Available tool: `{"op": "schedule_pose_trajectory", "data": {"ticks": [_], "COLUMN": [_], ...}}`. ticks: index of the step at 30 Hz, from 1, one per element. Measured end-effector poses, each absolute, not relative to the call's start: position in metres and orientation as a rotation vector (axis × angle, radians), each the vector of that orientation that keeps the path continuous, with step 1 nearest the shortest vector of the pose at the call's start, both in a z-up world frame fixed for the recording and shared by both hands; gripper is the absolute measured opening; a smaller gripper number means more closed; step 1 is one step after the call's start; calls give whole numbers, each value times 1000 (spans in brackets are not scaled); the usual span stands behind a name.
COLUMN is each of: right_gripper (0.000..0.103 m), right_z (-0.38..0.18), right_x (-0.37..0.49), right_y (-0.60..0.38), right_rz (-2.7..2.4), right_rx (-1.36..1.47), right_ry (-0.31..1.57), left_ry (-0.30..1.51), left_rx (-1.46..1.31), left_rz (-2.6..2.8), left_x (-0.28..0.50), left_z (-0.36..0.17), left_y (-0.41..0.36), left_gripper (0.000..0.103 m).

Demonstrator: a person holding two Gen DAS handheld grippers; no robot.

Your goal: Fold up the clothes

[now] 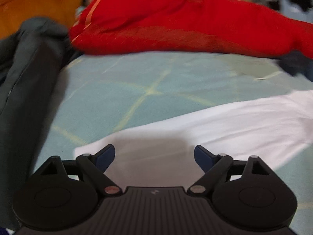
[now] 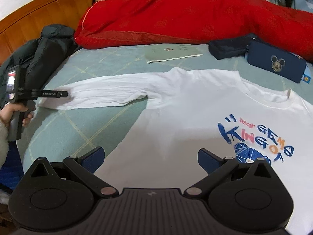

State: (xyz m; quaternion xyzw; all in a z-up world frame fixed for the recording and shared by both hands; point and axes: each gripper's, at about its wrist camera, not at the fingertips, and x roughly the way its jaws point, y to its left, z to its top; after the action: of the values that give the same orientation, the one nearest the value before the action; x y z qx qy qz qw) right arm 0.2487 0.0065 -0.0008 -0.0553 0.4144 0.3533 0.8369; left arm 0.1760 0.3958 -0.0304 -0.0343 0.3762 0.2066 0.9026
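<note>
White long-sleeved shirt point(image 2: 195, 105) spread flat on the bed point(image 2: 82, 125), both my claws open above it

Its chest print reads "beat GEMS KING OF" in blue, orange and red over a blue faceted shape; only my right view shows this, along with a navy case point(image 2: 275, 63) bearing a cartoon mouse badge, a pale booklet point(image 2: 172, 53) and my left hand point(image 2: 13, 113) gripping the handle. My left claw point(image 1: 154, 155) hangs wide, empty, over the sleeve point(image 1: 215, 125); that view is blurred. My right claw point(image 2: 150, 159) gapes over the shirt's body, gripping nothing. A red quilt point(image 2: 185, 17) and dark jacket point(image 2: 41, 52) appear in both
</note>
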Motion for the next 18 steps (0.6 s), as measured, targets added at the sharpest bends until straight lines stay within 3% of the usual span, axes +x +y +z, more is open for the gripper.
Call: {"op": "schedule_pose_trajectory", "data": {"ticks": [6,9,18], "right_gripper": [103,103,103], "right_z": [2,8,15], "right_x": [247,245,250], "right_y": [0,-10,-46], "right_rz": [749,746,694], "right_rx": [-102,-93,-44], "right_ry": [873,855,847], "left_ry": [837,853,788], "left_rx": [-51,-130,-82], "left_rz": [377,443,345], "left_x": [181,173,200], "left_z": [-45,-54,-1], "left_y": [378,392,320], "left_gripper": [89,96,93]}}
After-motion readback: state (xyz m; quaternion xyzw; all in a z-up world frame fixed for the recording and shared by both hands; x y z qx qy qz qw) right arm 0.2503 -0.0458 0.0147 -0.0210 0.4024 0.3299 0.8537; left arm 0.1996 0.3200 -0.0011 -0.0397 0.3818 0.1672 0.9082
